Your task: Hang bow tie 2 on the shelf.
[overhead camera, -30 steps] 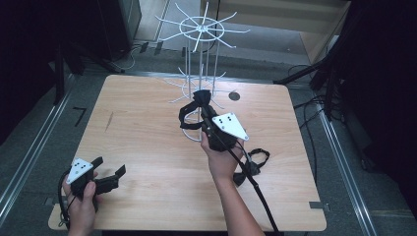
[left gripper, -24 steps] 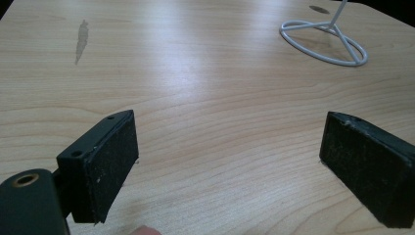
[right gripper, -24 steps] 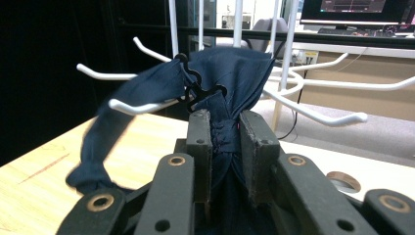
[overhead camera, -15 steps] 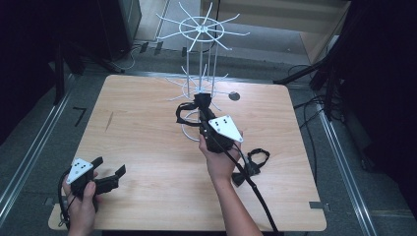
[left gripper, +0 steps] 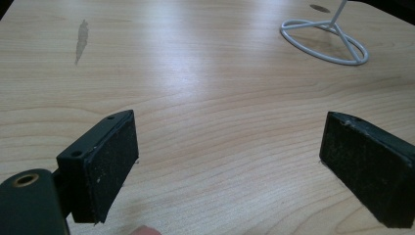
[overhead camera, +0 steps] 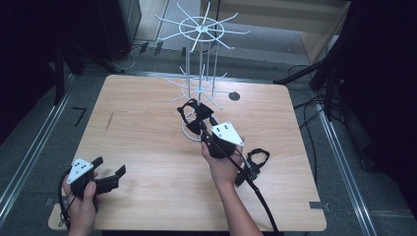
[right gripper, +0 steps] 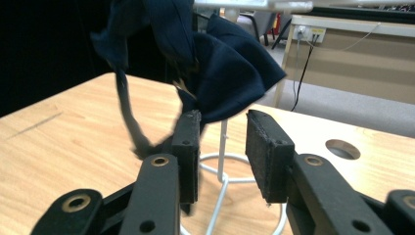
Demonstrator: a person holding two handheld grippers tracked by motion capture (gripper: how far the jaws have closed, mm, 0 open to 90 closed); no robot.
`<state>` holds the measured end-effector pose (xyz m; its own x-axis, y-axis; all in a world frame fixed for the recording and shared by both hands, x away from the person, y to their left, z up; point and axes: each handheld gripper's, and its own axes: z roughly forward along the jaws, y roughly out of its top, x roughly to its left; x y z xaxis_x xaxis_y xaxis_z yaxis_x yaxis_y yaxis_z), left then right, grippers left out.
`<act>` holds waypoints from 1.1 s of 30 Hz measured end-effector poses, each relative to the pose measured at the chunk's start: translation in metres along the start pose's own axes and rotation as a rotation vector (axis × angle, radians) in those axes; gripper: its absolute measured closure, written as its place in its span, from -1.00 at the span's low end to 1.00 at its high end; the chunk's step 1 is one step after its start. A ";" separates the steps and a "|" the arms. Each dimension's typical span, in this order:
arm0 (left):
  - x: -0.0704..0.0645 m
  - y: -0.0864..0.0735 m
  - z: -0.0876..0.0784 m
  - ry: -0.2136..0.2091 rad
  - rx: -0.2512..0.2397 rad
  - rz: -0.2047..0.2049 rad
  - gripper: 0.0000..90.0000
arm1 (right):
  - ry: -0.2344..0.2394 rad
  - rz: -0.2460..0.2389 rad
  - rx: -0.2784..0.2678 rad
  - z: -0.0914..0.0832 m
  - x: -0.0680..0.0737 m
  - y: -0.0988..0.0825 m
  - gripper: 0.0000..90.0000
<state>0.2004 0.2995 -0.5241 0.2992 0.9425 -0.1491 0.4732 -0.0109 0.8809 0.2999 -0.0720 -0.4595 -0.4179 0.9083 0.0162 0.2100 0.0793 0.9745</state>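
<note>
A dark navy bow tie (overhead camera: pixel 192 110) hangs with its strap from a lower arm of the white wire rack (overhead camera: pixel 201 29). My right gripper (overhead camera: pixel 204 127) sits just below and in front of it. In the right gripper view the bow tie (right gripper: pixel 230 73) hangs above the right gripper (right gripper: pixel 222 122). Its jaws have just been opening; they stand apart and the pads do not press the cloth. My left gripper (overhead camera: pixel 109 167) rests near the table's front left corner. In the left gripper view the left gripper (left gripper: pixel 227 147) stands wide open with bare wood between its jaws.
A second dark bow tie (overhead camera: pixel 255 160) lies on the table to the right of my right hand. The rack's ring base (left gripper: pixel 323 41) stands mid-table. A round hole (overhead camera: pixel 234 96) lies behind it. Cables and dark stands surround the table.
My right gripper has sunk slightly and drawn back toward the person, its jaws parting from the bow tie, which stays hanging on the rack. The left gripper has not moved.
</note>
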 end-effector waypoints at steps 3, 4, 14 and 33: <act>0.000 0.000 0.000 0.000 -0.001 -0.001 -0.82 | 0.005 0.007 0.010 -0.003 -0.003 -0.004 0.33; 0.000 0.000 0.000 0.000 -0.001 -0.001 -0.82 | 0.006 0.014 0.011 -0.004 -0.005 -0.006 0.28; 0.000 0.000 0.000 0.000 -0.003 0.002 -0.82 | -0.016 0.035 0.013 -0.019 -0.023 -0.013 0.26; -0.001 0.000 0.000 0.001 -0.005 0.006 -0.82 | -0.107 0.059 0.030 -0.053 -0.073 -0.026 0.27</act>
<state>0.2000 0.2988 -0.5241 0.3012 0.9428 -0.1432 0.4675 -0.0151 0.8838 0.2780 -0.1621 -0.4740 -0.3081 0.9502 0.0474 0.2580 0.0355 0.9655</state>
